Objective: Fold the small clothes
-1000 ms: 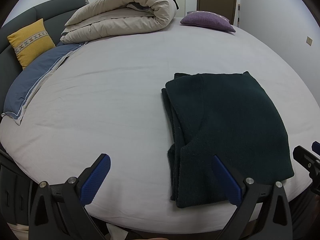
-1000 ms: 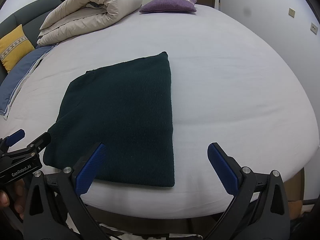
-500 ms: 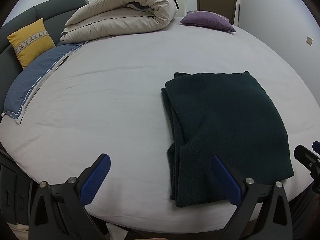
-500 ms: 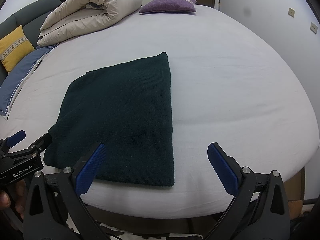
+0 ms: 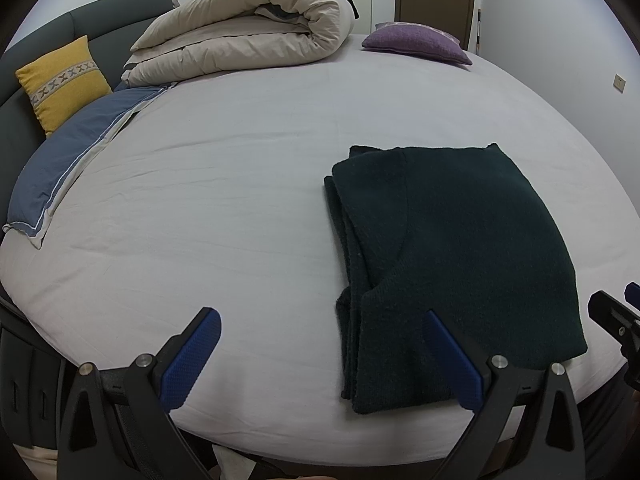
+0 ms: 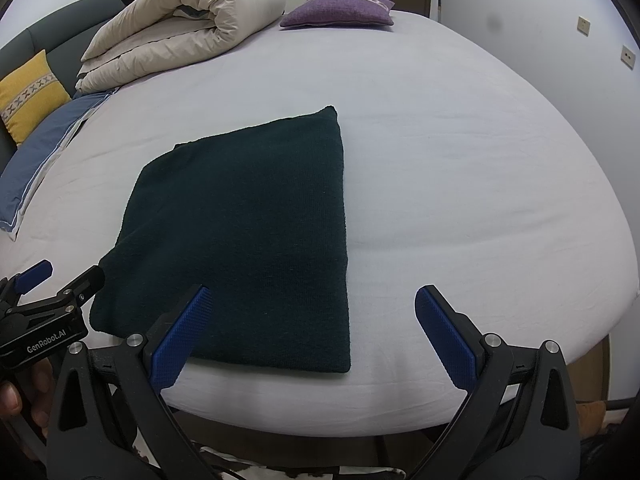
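The dark green knitted garment [image 6: 240, 232] is laid folded near the white-sheeted bed's [image 6: 460, 160] front edge, within reach. Both the left hand-held gripper [image 5: 320, 356] and right hand-held gripper [image 6: 310, 328] are held wide open, empty.

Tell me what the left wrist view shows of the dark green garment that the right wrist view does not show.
Only the left wrist view shows the stacked layers along one side edge of the dark green garment and a curved seam across its top. Only the right wrist view shows its smooth straight side edge and a hand on the left claw. Both show it folded flat on the bed, both claws open, touching nothing.
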Demonstrator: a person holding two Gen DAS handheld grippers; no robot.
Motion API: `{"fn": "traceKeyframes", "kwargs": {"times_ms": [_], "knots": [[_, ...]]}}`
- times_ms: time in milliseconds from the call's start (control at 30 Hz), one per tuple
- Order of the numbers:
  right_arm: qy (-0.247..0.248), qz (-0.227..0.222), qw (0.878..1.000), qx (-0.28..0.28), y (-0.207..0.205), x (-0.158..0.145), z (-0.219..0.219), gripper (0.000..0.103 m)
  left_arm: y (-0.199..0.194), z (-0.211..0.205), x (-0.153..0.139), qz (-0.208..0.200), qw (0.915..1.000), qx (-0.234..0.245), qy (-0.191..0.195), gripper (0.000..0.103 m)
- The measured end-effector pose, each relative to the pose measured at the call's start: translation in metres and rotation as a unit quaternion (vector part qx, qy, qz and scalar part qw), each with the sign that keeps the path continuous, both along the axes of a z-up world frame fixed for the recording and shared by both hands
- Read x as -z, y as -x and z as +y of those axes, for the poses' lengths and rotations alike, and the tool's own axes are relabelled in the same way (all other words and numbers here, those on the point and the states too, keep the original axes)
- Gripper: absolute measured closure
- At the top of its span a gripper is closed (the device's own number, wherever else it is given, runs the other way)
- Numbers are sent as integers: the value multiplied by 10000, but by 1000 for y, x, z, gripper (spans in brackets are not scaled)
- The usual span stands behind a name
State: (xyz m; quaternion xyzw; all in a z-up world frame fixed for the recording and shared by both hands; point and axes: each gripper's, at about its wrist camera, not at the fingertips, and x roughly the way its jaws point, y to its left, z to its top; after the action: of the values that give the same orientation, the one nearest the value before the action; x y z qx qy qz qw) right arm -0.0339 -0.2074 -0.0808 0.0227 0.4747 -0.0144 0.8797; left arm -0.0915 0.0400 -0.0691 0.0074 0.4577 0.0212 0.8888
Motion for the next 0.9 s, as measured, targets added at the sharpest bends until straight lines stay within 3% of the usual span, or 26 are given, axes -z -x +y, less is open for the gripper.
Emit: {"fn": "traceKeyframes", "kwargs": {"times_ms": [900], "knots": [[6,-8,10000,-19,1,-1,1,0,1,5,1,37,10000,-6,10,0]]}}
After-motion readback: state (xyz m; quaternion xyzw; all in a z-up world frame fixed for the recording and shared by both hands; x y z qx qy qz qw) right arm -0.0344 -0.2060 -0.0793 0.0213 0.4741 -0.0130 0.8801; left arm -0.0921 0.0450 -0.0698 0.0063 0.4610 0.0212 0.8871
